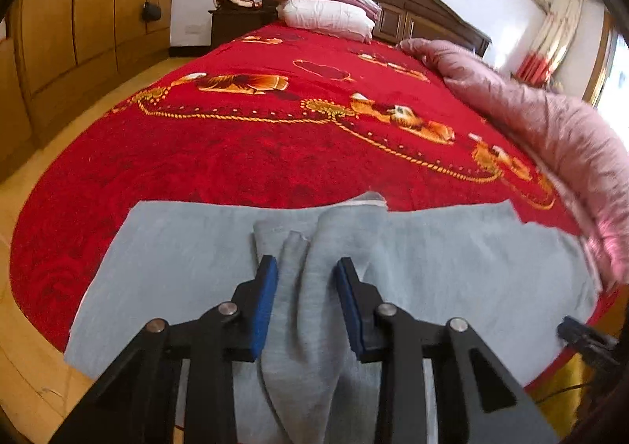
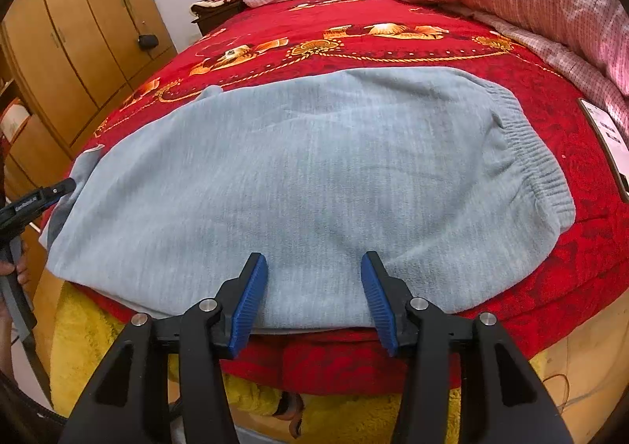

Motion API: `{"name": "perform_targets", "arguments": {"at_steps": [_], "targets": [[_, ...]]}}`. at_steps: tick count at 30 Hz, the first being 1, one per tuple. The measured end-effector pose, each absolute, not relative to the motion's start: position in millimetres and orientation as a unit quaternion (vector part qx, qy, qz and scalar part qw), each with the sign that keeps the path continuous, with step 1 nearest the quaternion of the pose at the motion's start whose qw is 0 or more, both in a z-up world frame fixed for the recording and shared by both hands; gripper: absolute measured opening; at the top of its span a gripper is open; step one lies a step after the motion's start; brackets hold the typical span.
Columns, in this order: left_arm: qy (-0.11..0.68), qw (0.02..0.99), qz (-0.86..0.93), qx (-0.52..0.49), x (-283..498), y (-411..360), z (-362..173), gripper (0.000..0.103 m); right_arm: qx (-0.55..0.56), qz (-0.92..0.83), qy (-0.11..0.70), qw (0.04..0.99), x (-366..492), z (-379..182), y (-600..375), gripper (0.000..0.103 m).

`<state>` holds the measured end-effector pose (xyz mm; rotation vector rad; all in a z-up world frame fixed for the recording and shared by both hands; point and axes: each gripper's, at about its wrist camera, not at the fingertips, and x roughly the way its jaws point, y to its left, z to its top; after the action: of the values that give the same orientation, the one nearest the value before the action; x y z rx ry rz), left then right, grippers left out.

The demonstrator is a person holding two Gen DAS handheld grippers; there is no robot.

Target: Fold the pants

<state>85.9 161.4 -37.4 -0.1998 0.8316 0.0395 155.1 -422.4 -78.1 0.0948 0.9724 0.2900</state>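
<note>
Left wrist view is showing the left gripper (image 1: 306, 267) hanging over a bunched ridge of the grey pants (image 1: 177, 259), which are lying across the near end of the bed (image 1: 255, 153) on its red cover. Its jaws are standing apart with the raised fold running up between the 2 blue pads (image 1: 265, 302); cloth is lying close to the left pad, but whether either pad is pressing on it I cannot tell, and it is looking loose rather than clamped.

Right wrist view is showing the right gripper (image 2: 314, 286) sitting at the near edge of the pants, its jaws apart and nothing between them; the hem is lying just in front of and under the tips, and the ribbed waistband (image 2: 526, 153) is resting well off to the right.

Judging from this, the step in hand is taking hold of the near edge for a fold. Doing it well is meaning both jaws are pinching every layer at the edge, not just the top one, and both hands are lifting together so the cloth is staying flat and the edges are meeting squarely.
</note>
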Motion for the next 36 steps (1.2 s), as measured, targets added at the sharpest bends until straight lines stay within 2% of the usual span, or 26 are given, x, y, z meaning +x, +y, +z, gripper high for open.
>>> {"name": "perform_targets", "arguments": {"at_steps": [3, 10, 12, 14, 21, 22, 23, 24, 26, 31, 36], "targets": [[0.401, 0.911, 0.032, -0.094, 90, 160, -39, 0.033, 0.039, 0.139, 0.464, 0.874, 155, -78, -420, 0.054], [0.37, 0.912, 0.078, -0.159, 78, 189, -29, 0.032, 0.036, 0.141, 0.46, 0.876, 153, -79, -419, 0.057], [0.377, 0.908, 0.074, -0.169, 79, 195, -33, 0.026, 0.034, 0.141, 0.457, 0.878, 152, -79, -417, 0.059], [0.388, 0.903, 0.051, -0.178, 81, 193, -37, 0.024, 0.026, 0.135, 0.457, 0.879, 152, -78, -414, 0.059], [0.4, 0.906, 0.024, -0.136, 91, 175, -41, 0.024, 0.026, 0.172, 0.46, 0.871, 159, -52, -397, 0.059], [0.402, 0.905, 0.026, -0.132, 93, 174, -42, 0.022, 0.024, 0.182, 0.458, 0.87, 162, -47, -391, 0.059], [0.405, 0.905, 0.028, -0.13, 94, 172, -44, 0.012, 0.021, 0.192, 0.456, 0.869, 166, -42, -384, 0.059], [0.406, 0.904, 0.028, -0.13, 94, 172, -44, 0.006, 0.018, 0.202, 0.455, 0.867, 170, -37, -376, 0.059], [0.392, 0.908, 0.022, -0.146, 89, 175, -40, 0.002, 0.018, 0.235, 0.458, 0.857, 181, -27, -356, 0.059], [0.343, 0.918, 0.068, -0.188, 51, 207, -21, 0.002, 0.014, 0.3, 0.466, 0.832, 206, -14, -300, 0.059], [0.329, 0.908, 0.112, -0.234, 19, 243, -21, 0.002, -0.017, 0.352, 0.473, 0.808, 226, -15, -231, 0.059]]}}
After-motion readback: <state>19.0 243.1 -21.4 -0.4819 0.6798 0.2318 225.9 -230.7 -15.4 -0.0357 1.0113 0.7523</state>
